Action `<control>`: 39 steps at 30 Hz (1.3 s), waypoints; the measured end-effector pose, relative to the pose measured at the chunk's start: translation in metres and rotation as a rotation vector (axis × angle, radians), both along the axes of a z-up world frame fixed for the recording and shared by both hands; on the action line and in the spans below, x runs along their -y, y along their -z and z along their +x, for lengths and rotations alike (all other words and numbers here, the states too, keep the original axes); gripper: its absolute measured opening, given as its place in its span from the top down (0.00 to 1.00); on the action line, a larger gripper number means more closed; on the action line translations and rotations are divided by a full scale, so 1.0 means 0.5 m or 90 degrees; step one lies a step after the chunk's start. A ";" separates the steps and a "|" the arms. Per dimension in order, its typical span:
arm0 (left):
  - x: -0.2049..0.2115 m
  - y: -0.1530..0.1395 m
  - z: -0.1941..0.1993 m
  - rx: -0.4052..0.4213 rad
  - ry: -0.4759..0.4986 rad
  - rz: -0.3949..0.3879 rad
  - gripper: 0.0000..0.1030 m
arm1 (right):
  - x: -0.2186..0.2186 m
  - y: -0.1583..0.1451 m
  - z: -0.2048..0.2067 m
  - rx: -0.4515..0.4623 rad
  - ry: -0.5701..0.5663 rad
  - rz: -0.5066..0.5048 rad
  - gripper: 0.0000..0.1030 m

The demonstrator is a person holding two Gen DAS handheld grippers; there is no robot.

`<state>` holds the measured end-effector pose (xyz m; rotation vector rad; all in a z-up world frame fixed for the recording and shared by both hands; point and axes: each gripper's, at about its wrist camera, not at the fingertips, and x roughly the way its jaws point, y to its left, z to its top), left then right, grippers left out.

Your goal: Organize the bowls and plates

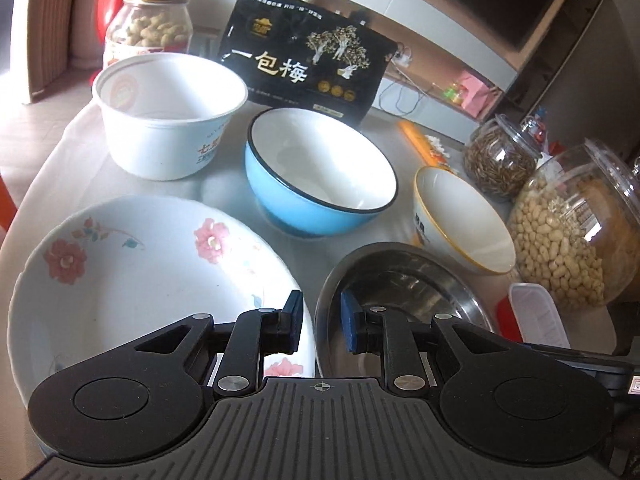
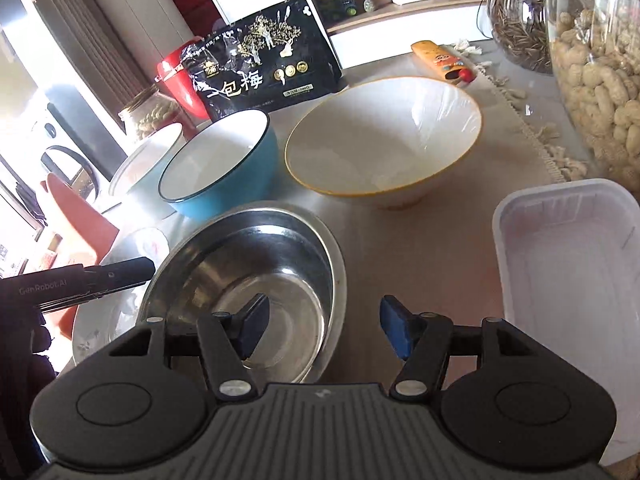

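A flowered white plate (image 1: 132,276) lies at the near left, with a steel bowl (image 1: 404,280) to its right. Behind them stand a blue bowl (image 1: 316,176), a white paper tub (image 1: 168,116) and a yellow-rimmed white bowl (image 1: 464,220). My left gripper (image 1: 320,320) is open and empty, its fingers straddling the gap between the plate's right rim and the steel bowl's left rim. My right gripper (image 2: 324,328) is open and empty, straddling the near right rim of the steel bowl (image 2: 256,276). The blue bowl (image 2: 220,160) and yellow-rimmed bowl (image 2: 384,140) stand beyond it.
A black snack bag (image 1: 308,56) stands at the back. Jars of peanuts (image 1: 576,232) and seeds (image 1: 500,160) line the right side, and another peanut jar (image 1: 152,24) stands at the back left. A white plastic tray (image 2: 568,280) lies right of the steel bowl. The left gripper's body (image 2: 80,284) shows at the left.
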<state>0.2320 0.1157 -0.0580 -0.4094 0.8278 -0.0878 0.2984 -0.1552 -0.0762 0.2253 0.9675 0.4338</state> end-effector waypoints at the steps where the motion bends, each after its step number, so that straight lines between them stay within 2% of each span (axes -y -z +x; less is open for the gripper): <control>1: 0.002 0.003 0.004 -0.002 0.008 -0.008 0.77 | -0.006 0.006 0.001 -0.008 0.003 0.001 0.40; 6: 0.025 0.015 0.009 -0.017 0.034 -0.003 0.77 | -0.010 0.028 -0.005 -0.055 -0.018 0.048 0.49; 13: 0.049 0.015 -0.034 -0.069 0.100 -0.019 0.77 | 0.023 0.018 -0.015 -0.062 -0.017 0.038 0.49; 15: 0.050 0.025 -0.035 -0.078 0.106 -0.024 0.79 | 0.032 0.016 -0.022 -0.062 -0.026 0.036 0.49; 17: 0.056 0.043 -0.026 -0.092 0.091 -0.013 0.77 | 0.037 0.020 -0.025 -0.063 -0.028 0.029 0.49; 19: 0.067 0.051 -0.020 -0.090 0.096 -0.022 0.80 | 0.035 0.028 -0.022 -0.070 -0.018 0.023 0.49; 20: 0.076 0.052 -0.020 -0.084 0.104 -0.027 0.77 | 0.032 0.031 -0.022 -0.076 -0.018 0.026 0.50; 21: 0.083 0.050 -0.021 -0.079 0.104 -0.018 0.74 | 0.027 0.031 -0.023 -0.080 -0.025 0.032 0.49; 23: 0.088 0.038 -0.025 -0.072 0.103 0.004 0.73 | 0.014 0.021 -0.033 -0.071 -0.027 0.004 0.49; 25: 0.063 0.010 -0.039 -0.033 0.099 -0.024 0.73 | 0.007 0.003 -0.038 -0.062 -0.029 -0.001 0.49; 27: 0.019 -0.035 -0.060 0.023 0.078 -0.048 0.74 | -0.007 -0.031 -0.038 -0.041 -0.037 0.014 0.48; 29: -0.024 -0.075 -0.084 0.070 0.047 -0.038 0.74 | -0.039 -0.073 -0.034 -0.007 -0.067 0.031 0.48; 31: -0.071 -0.093 -0.105 0.088 0.002 -0.021 0.74 | -0.095 -0.105 -0.032 0.027 -0.106 0.033 0.48; 34: -0.147 -0.076 -0.130 0.071 -0.076 -0.019 0.74 | -0.198 -0.104 -0.028 0.038 -0.160 0.025 0.48; 39: -0.234 -0.021 -0.153 0.020 -0.165 -0.023 0.74 | -0.344 -0.031 -0.025 -0.028 -0.239 0.002 0.47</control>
